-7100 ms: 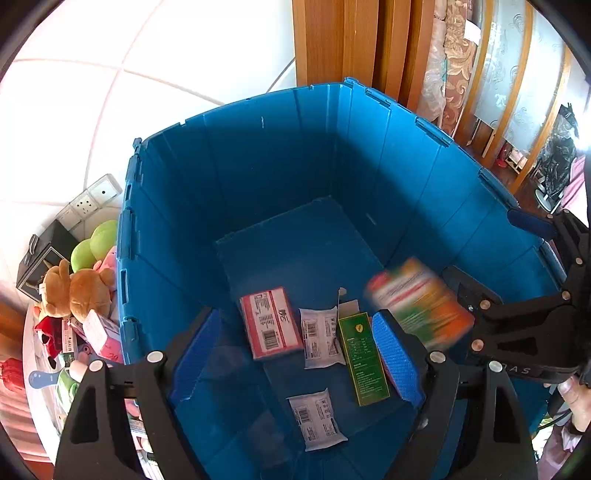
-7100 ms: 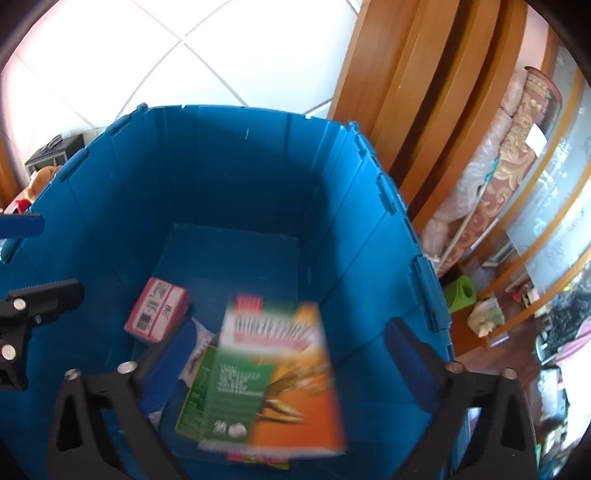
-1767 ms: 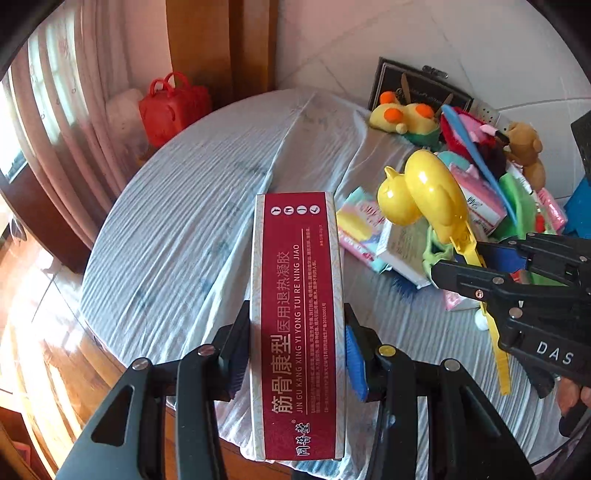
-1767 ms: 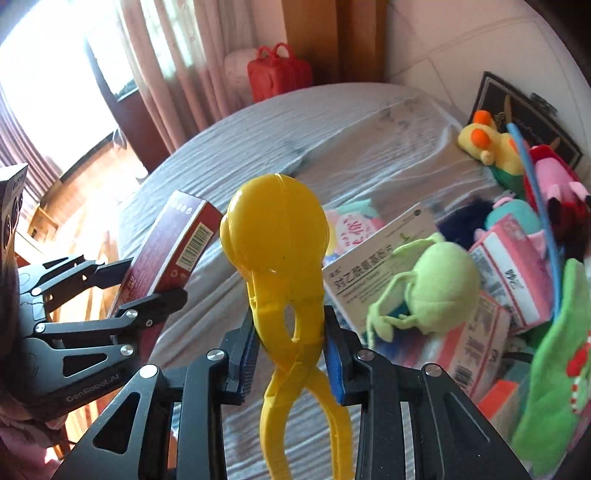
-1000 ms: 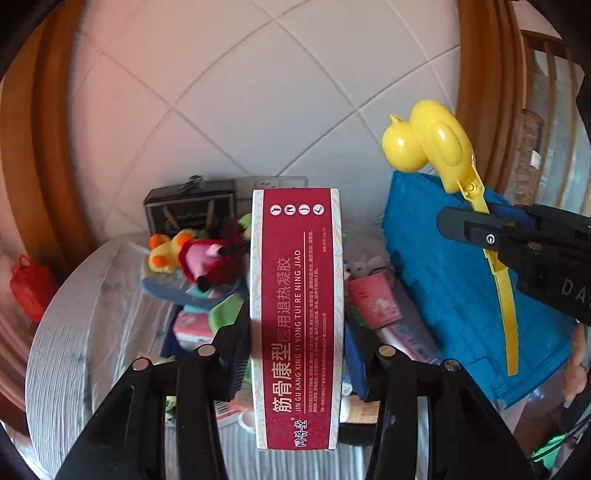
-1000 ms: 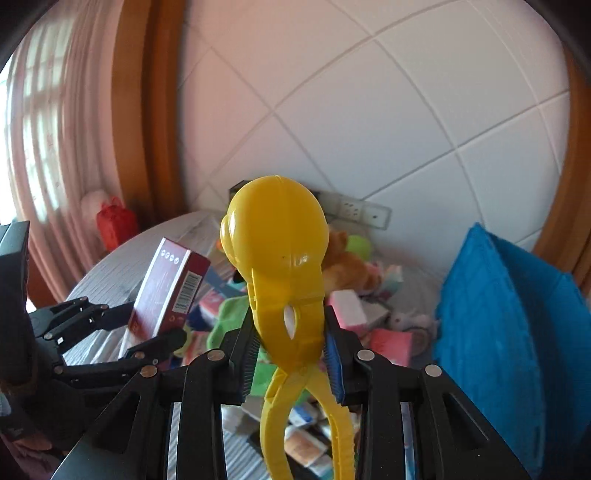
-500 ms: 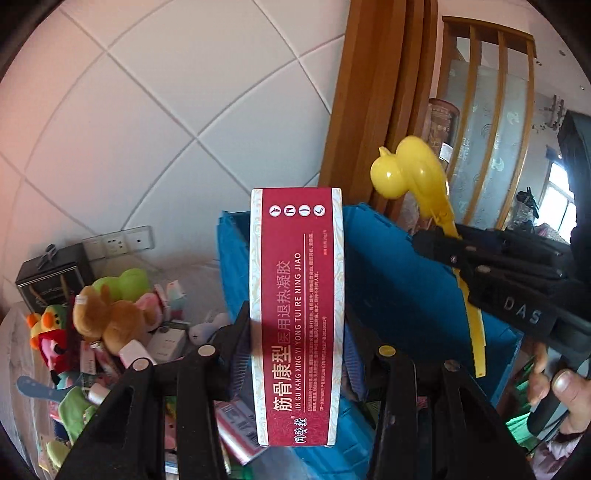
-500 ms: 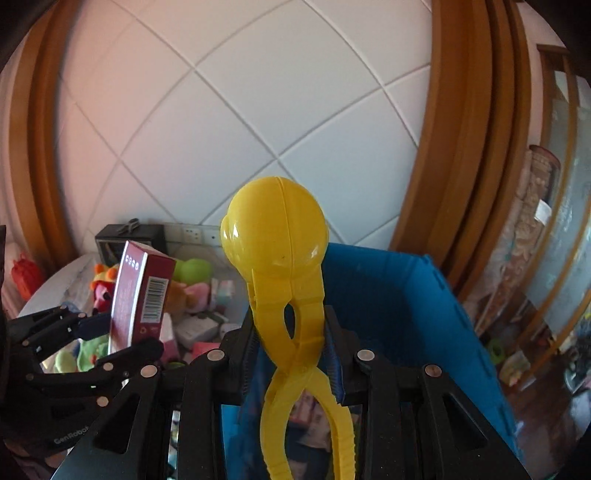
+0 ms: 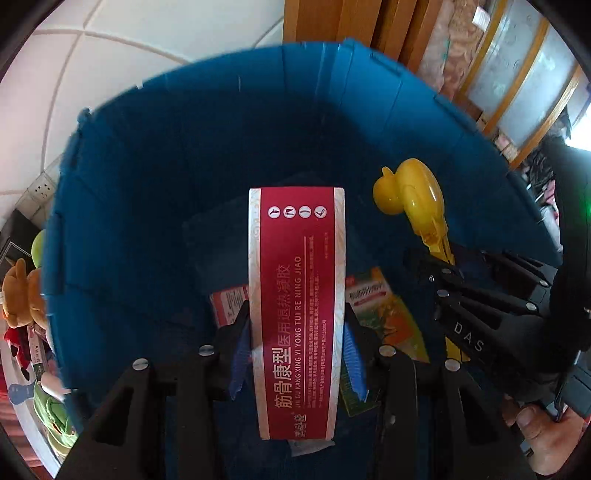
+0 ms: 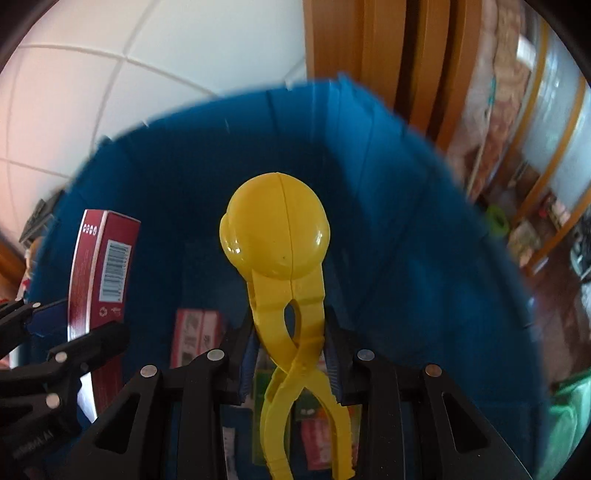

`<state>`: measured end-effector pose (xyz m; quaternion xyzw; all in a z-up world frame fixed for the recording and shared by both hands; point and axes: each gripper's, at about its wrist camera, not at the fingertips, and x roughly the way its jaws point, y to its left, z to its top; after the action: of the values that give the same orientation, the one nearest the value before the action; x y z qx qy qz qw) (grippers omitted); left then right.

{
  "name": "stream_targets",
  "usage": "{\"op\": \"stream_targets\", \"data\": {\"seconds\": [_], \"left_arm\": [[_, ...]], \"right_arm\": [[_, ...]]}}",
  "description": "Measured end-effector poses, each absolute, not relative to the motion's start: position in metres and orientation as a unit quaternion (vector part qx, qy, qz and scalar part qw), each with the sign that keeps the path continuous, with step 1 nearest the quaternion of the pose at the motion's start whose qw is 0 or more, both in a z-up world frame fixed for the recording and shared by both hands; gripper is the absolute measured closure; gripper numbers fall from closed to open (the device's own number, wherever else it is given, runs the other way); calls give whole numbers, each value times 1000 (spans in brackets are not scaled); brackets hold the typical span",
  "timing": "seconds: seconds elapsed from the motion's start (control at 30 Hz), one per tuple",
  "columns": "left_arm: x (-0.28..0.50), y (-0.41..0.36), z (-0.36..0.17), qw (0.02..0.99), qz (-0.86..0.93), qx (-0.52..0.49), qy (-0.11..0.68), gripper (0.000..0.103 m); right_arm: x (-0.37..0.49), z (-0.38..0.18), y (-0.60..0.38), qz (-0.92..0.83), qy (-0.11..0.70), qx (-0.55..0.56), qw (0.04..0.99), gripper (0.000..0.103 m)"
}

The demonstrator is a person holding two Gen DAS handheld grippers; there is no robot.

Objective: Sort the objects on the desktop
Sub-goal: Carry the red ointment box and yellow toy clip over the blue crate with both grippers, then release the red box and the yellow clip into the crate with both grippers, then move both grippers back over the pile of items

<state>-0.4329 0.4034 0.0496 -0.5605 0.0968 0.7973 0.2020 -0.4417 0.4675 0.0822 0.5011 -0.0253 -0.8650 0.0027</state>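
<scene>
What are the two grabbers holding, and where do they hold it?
Left hand-held gripper clamps the red box by its long sides. Right hand-held gripper pinches the yellow duck tongs by the handles.

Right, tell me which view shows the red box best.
Left wrist view: the red box faces the camera, its printed front filling the centre. The right wrist view shows only its narrow barcode side at the left edge.

Glossy smooth yellow plastic on the duck clip [image 10: 275, 236]. Printed red cardboard, faint sheen, on the box [image 9: 297, 306]. Matt blue ribbed plastic for the bin [image 9: 147, 192]. Matt black plastic tongs [image 9: 297, 354], ridged blue pads [image 9: 240, 354], bright metal screws. Glazed white wall tiles [image 10: 184, 48]. Varnished wood trim [image 9: 332, 22].
</scene>
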Motion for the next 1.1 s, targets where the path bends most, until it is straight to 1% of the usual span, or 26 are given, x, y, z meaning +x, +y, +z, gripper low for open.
{"op": "stream_targets", "data": {"seconds": [0.07, 0.13, 0.2, 0.27, 0.33, 0.4, 0.47, 0.67, 0.7, 0.77, 0.83, 0.9, 0.97, 1.1], "left_arm": [[-438, 409, 27, 205, 773, -592, 103, 60], [-439, 410, 14, 187, 772, -597, 116, 60], [-439, 411, 9, 179, 772, -596, 128, 60], [-437, 410, 13, 184, 780, -586, 123, 60], [-435, 409, 16, 181, 790, -573, 123, 59], [-436, 407, 13, 169, 792, -573, 127, 55], [-438, 403, 7, 157, 788, -581, 131, 45], [-450, 392, -1, 147, 779, -597, 126, 44], [-450, 395, -1, 147, 778, -597, 128, 44], [-448, 397, -1, 148, 776, -599, 132, 44], [-448, 401, 0, 144, 776, -599, 133, 44], [-448, 399, 0, 145, 774, -602, 128, 44], [-445, 400, 2, 144, 773, -604, 128, 44], [-445, 402, 4, 143, 772, -606, 127, 44]], "right_arm": [[-449, 52, 472, -845, -37, 534, 6, 72], [-454, 34, 473, -825, -43, 563, 15, 72], [-453, 34, 466, -826, -12, 563, 5, 72], [-451, 32, 457, -825, 26, 564, -8, 72], [-451, 30, 454, -822, 26, 569, -1, 72], [-449, 32, 452, -825, 35, 564, -5, 72], [-447, 35, 450, -829, 47, 558, -13, 71], [-443, 35, 446, -827, 46, 561, -7, 70], [-442, 36, 446, -826, 47, 561, -7, 68], [-441, 37, 447, -827, 46, 560, -12, 55], [-434, 38, 444, -826, 43, 561, -17, 24], [-446, 37, 457, -826, 46, 562, -27, 16], [-440, 37, 460, -823, 42, 565, -30, 13], [-452, 28, 460, -815, 40, 576, -43, 3]]}}
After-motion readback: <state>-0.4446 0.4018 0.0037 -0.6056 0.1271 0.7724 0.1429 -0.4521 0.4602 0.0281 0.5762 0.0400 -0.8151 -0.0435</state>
